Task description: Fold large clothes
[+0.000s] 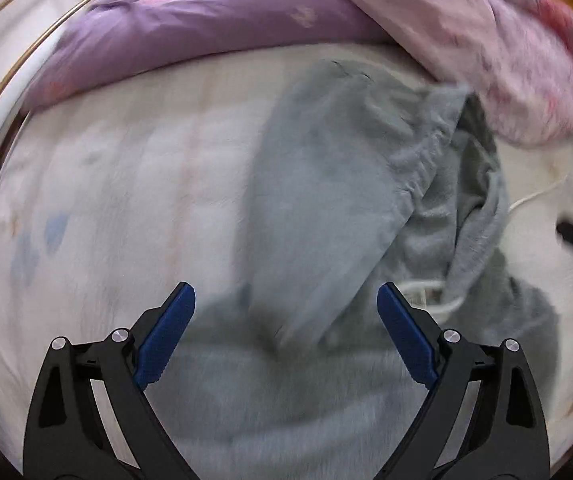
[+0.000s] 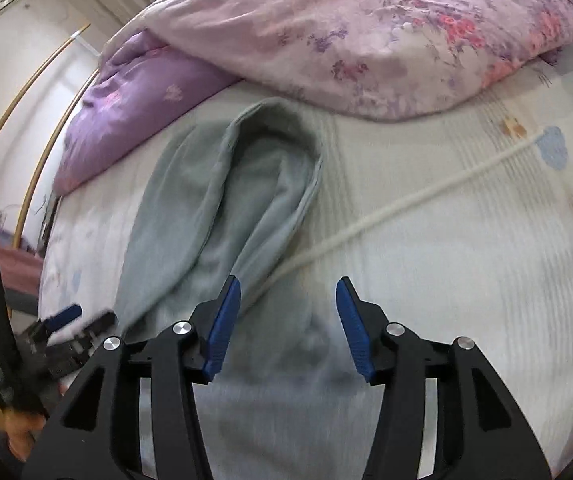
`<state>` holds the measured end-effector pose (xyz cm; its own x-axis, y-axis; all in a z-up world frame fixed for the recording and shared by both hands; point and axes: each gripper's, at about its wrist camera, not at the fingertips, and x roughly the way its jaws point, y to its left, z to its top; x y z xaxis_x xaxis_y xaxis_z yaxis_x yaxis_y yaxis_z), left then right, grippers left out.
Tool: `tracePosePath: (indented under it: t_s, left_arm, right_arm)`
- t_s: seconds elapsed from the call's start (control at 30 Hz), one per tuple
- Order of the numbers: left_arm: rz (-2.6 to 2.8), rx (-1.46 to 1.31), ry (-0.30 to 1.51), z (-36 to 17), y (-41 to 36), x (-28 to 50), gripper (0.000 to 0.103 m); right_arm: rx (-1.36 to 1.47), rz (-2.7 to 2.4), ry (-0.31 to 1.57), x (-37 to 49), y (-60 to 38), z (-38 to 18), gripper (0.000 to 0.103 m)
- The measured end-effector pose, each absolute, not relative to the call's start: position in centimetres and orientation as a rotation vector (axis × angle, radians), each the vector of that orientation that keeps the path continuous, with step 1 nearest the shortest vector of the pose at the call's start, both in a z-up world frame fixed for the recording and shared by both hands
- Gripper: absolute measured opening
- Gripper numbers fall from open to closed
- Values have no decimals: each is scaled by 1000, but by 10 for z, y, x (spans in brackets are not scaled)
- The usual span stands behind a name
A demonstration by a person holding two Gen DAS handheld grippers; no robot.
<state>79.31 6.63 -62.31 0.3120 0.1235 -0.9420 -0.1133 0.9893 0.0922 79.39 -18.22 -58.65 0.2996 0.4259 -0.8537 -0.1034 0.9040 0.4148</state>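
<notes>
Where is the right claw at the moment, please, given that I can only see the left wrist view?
Observer: The right claw is open above the soft grey-green fleece garment, gripping nothing.
Operator: Thank you. Where does the white cord lead?
Observer: The white drawstring cord runs nearly straight from the garment's edge across the pale printed bedsheet, up towards the right.
</notes>
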Motion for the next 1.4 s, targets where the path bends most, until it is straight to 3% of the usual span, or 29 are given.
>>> tracePosePath:
  t_s: [0.17, 0.27, 0.37, 0.43, 0.5, 0.57, 0.67, 0.87, 1.1, 1.2, 1.27, 1.33, 1.4]
  left_arm:
    - [164, 131, 1305, -667, 55, 814, 91]
    - [120, 111, 1318, -673, 56, 814, 85]
    - [85, 126, 1305, -678, 56, 813, 68]
    - [58, 99, 1290, -674, 59, 811, 49]
    - [36, -14, 1288, -665, 76, 808, 38]
    - [19, -111, 1298, -662, 89, 810, 33]
    - [13, -249, 1289, -652, 117, 806, 25]
    - [36, -457, 1214, -626, 172, 784, 15]
    - [-18, -616, 958, -571, 205, 708, 13]
    - [-58, -604, 944, -563, 212, 661, 13]
    - [-82, -608, 1009, -578, 196, 654, 15]
    - [-43, -606, 1114, -600, 194, 621, 31]
    - [-6, -630, 1210, -619, 194, 596, 37]
  right_arm:
    - [289, 348, 1249, 843, -176, -614, 48]
    - [282, 353, 1263, 865, -172, -629, 48]
    - [288, 347, 1287, 881, -173, -642, 48]
    - [292, 359, 1293, 887, -173, -646, 47]
    - [335, 407, 1310, 891, -172, -652, 32]
    - [411, 468, 1330, 893, -174, -659, 29]
    - [495, 503, 1319, 892, -183, -659, 12]
    - [596, 539, 1209, 876, -209, -626, 10]
    - [530, 577, 1028, 811, -228, -550, 10]
    - [504, 586, 1014, 751, -242, -523, 10]
    - [495, 567, 1102, 711, -245, -526, 14]
    - [464, 531, 1262, 672, -250, -548, 18]
    - [435, 454, 1407, 642, -258, -574, 18]
